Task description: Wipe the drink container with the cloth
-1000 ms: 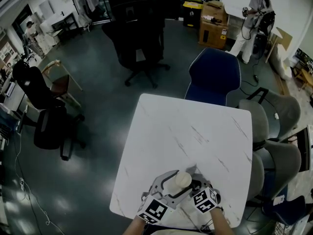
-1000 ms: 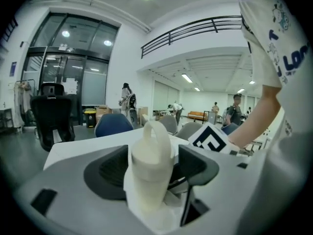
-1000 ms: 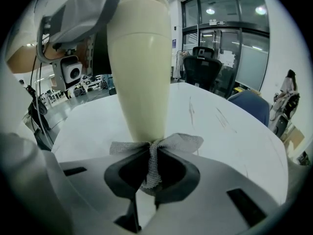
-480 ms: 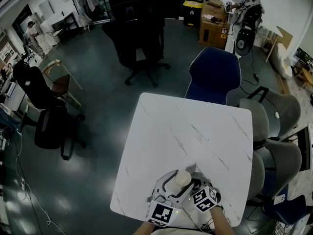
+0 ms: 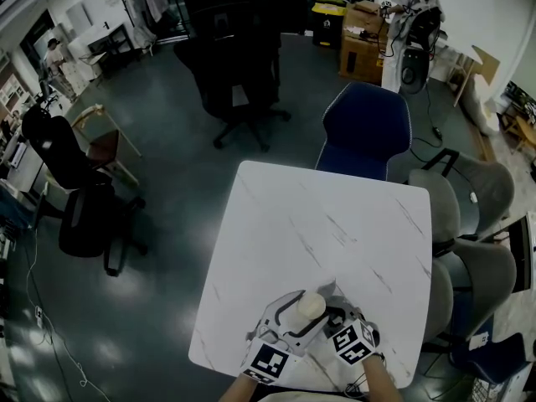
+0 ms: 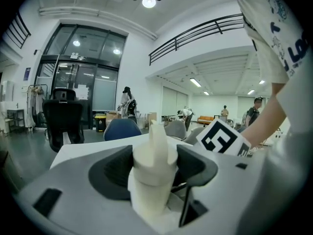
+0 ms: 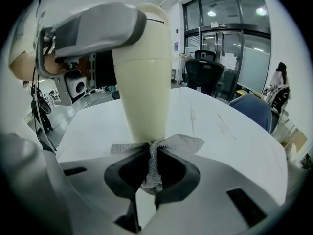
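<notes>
A cream drink container stands at the near edge of the white marbled table. My left gripper is shut on the drink container, its dark pads on either side of the neck under the spout. My right gripper is shut on a grey mesh cloth, bunched between its jaws. The cloth rests against the lower side of the drink container in the right gripper view.
A blue chair stands at the table's far side and grey chairs along its right side. Black office chairs stand on the dark floor beyond and to the left. A person is at the far right by cardboard boxes.
My left gripper's marker cube drifted right, then back left. The container and right gripper stay put. The person in the background moved left.
</notes>
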`<state>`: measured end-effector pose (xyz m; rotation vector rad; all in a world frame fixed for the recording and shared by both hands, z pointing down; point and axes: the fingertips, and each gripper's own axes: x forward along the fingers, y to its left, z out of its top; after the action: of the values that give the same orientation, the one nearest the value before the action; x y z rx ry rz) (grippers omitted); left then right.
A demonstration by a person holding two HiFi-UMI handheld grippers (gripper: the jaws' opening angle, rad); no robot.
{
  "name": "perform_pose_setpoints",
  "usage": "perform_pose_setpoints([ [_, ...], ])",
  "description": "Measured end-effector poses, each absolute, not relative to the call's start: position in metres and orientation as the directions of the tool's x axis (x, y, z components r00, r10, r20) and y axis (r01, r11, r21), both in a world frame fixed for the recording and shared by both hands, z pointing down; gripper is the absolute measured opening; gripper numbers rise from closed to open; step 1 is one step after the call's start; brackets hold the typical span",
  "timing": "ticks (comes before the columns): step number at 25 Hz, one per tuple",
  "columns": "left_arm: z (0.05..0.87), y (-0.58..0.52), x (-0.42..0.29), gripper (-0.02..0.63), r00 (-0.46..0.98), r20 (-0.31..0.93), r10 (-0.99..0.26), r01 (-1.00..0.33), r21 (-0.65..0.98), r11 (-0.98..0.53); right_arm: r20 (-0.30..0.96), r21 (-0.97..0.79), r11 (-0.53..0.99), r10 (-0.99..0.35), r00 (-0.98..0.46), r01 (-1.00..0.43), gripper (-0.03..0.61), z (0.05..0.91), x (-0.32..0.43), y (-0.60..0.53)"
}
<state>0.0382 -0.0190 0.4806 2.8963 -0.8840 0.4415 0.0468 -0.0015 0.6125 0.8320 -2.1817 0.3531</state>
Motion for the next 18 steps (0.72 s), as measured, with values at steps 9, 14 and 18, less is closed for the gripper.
perform_pose_setpoints([
  [9, 0.481, -0.017, 0.038, 0.285, 0.844, 0.307, -0.439, -0.461, -0.001, -0.887, 0.710, 0.034, 0.775, -0.463, -0.530, -0.631, 0.044, 0.581, 0.046, -0.001],
  [14, 0.482, -0.017, 0.036, 0.285, 0.870, 0.311, -0.382, -0.401, -0.002, -0.916, 0.689, 0.051, 0.786, -0.474, -0.548, -0.616, 0.044, 0.561, 0.045, -0.002],
  [18, 0.482, -0.016, 0.034, 0.285, 0.888, 0.312, -0.337, -0.356, 0.004, -0.935, 0.668, 0.058, 0.791, -0.484, -0.565, -0.610, 0.044, 0.547, 0.043, -0.003],
])
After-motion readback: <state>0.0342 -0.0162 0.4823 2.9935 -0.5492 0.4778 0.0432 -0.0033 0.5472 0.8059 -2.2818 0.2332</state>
